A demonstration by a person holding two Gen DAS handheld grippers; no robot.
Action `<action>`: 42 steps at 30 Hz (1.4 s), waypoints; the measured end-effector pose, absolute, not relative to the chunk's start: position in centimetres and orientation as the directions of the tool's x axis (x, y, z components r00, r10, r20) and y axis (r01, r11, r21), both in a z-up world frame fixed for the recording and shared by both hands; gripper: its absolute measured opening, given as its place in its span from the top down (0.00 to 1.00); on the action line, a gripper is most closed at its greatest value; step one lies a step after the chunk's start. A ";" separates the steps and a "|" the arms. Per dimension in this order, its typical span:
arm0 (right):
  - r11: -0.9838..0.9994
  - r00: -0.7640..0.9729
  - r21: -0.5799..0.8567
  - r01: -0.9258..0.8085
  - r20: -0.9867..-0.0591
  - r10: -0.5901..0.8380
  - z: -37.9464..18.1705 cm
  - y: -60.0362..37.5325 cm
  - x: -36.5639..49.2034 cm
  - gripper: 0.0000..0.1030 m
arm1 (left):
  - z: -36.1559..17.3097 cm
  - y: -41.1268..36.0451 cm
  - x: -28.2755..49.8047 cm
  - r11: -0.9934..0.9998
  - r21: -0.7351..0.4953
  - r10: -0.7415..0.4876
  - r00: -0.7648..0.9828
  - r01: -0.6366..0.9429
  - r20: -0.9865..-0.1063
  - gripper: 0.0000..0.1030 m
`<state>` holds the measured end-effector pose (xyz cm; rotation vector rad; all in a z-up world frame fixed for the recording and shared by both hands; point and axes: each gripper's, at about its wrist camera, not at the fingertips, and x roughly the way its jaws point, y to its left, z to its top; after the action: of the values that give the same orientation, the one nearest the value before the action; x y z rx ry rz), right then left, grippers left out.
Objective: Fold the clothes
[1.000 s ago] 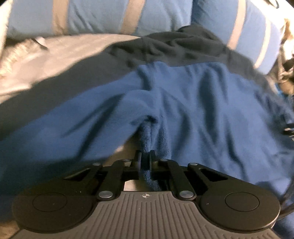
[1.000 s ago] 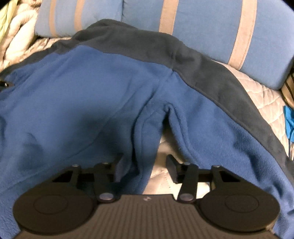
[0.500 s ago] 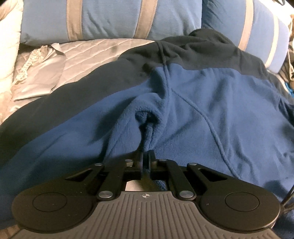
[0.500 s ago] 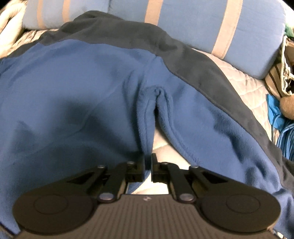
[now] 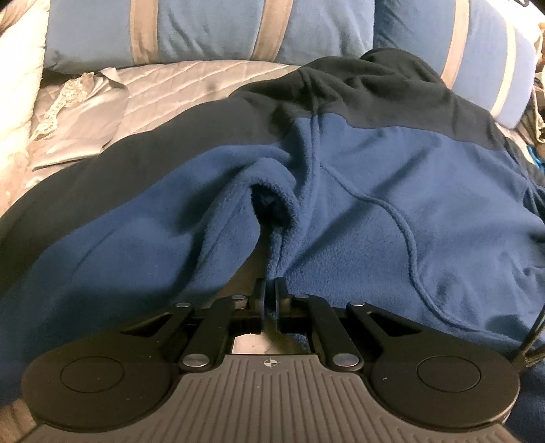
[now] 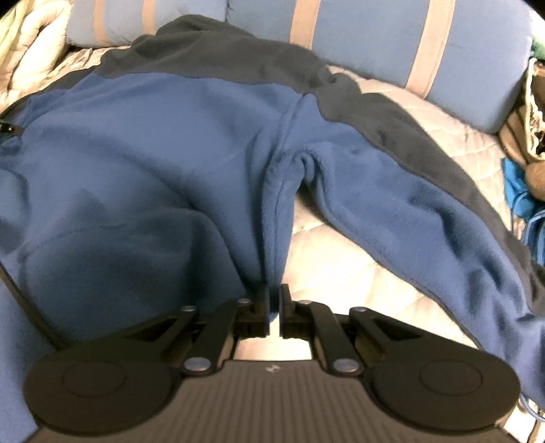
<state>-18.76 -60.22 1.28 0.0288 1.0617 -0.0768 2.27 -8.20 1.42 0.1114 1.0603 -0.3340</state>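
A blue fleece jacket (image 5: 374, 191) with dark navy shoulders and sleeve tops lies spread on a quilted bed. In the left wrist view my left gripper (image 5: 271, 289) is shut on a pinched ridge of the blue fleece near one armpit. The right wrist view shows the same fleece jacket (image 6: 136, 163) with one sleeve (image 6: 425, 211) stretching to the right. My right gripper (image 6: 274, 300) is shut on the jacket's side edge just below that sleeve's armpit.
Blue pillows with tan stripes (image 5: 211, 30) (image 6: 391, 37) line the far side of the bed. A grey satin cloth with lace (image 5: 78, 112) lies at the left. Mixed items, among them bright blue cloth (image 6: 517, 194), sit at the right edge. A beige quilt (image 6: 340, 265) shows under the sleeve.
My right gripper went from open around the fleece edge to shut on it, then drew the fabric taut. The left gripper kept its hold while its view steadied and shifted slightly.
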 end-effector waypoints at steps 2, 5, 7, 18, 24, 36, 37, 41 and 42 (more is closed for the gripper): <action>0.997 0.487 -0.020 0.068 -0.872 -0.051 1.4 -60.2 -18.5 0.71 | 1.7 -8.4 2.4 0.944 -0.067 -0.213 0.444 0.322 -0.870 0.88; 0.994 0.485 -0.083 0.068 -0.868 -0.106 2.5 -60.5 -18.2 0.41 | 3.1 -8.7 1.7 0.940 -0.015 -0.182 0.463 0.341 -0.867 0.85; 0.991 0.517 -0.120 0.057 -0.846 -0.132 4.1 -60.6 -18.3 0.14 | 4.8 -8.6 1.2 0.941 0.032 -0.149 0.496 0.337 -0.855 0.70; 0.971 0.732 -0.213 0.108 -0.643 -0.222 18.1 -63.3 -15.5 0.00 | 19.8 -8.1 2.3 0.951 0.072 -0.199 0.773 0.301 -0.603 0.30; 0.966 0.821 -0.176 0.189 -0.511 -0.254 24.5 -65.2 -12.9 0.00 | 25.3 -10.4 3.4 0.950 0.115 -0.201 0.852 0.289 -0.483 0.30; 0.965 0.896 -0.105 0.242 -0.358 -0.263 34.6 -66.1 -8.2 0.00 | 32.0 -13.7 6.7 0.923 0.088 -0.302 0.847 0.375 -0.438 0.30; 0.964 0.896 -0.106 0.242 -0.356 -0.264 34.6 -65.8 -7.7 0.00 | 32.1 -14.0 7.1 0.923 0.075 -0.309 0.843 0.378 -0.441 0.30; 0.969 0.900 -0.071 0.236 -0.361 -0.246 33.8 -65.0 -5.9 0.00 | 31.0 -15.3 8.9 0.927 -0.004 -0.331 0.811 0.376 -0.482 0.30; 0.972 0.899 -0.044 0.233 -0.371 -0.232 33.2 -65.0 -5.3 0.00 | 30.6 -15.6 9.2 0.926 -0.013 -0.337 0.808 0.378 -0.483 0.30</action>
<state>-5.31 -64.97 33.15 0.0016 0.3835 -0.2405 9.19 -15.61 30.60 0.0851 0.5005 -0.3824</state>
